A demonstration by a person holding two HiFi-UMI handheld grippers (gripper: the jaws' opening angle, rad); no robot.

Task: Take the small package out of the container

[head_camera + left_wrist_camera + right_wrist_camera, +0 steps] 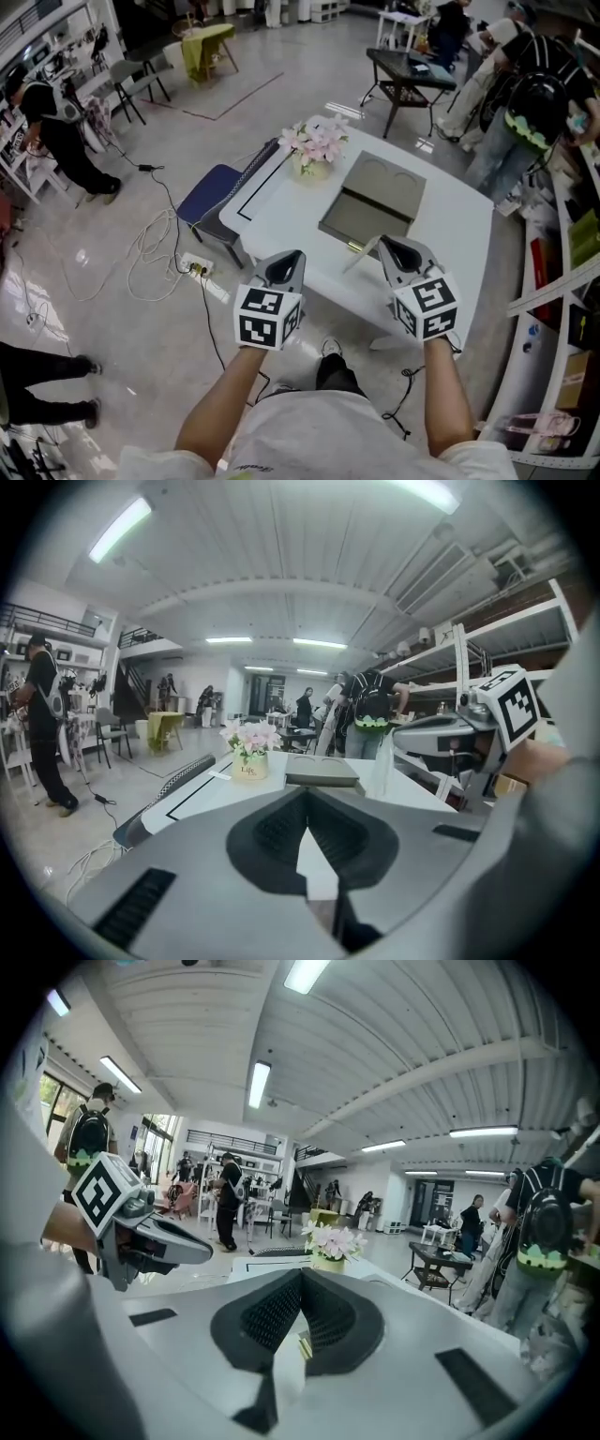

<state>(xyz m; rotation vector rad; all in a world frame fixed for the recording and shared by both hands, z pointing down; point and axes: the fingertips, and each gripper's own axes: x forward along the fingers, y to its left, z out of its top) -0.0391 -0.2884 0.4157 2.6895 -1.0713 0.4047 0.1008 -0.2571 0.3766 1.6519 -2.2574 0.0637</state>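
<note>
A flat grey-olive container (375,200) lies shut on the white table (459,234), with two round dents in its lid. In the left gripper view the container (322,770) lies beyond the jaw tips. No small package shows. A thin translucent strip (360,256) stands at the container's near edge, and I cannot tell what it is. My left gripper (294,255) hovers shut and empty off the table's near edge. My right gripper (386,243) is shut and empty just before the container's near edge. In their own views, both the left gripper (305,801) and the right gripper (300,1275) have their jaws together.
A pot of pink flowers (315,148) stands at the table's far left corner. A blue seat (208,199) sits left of the table, with a power strip and cables (197,268) on the floor. People stand at the back right by a black table (409,69). Shelves (562,281) run along the right.
</note>
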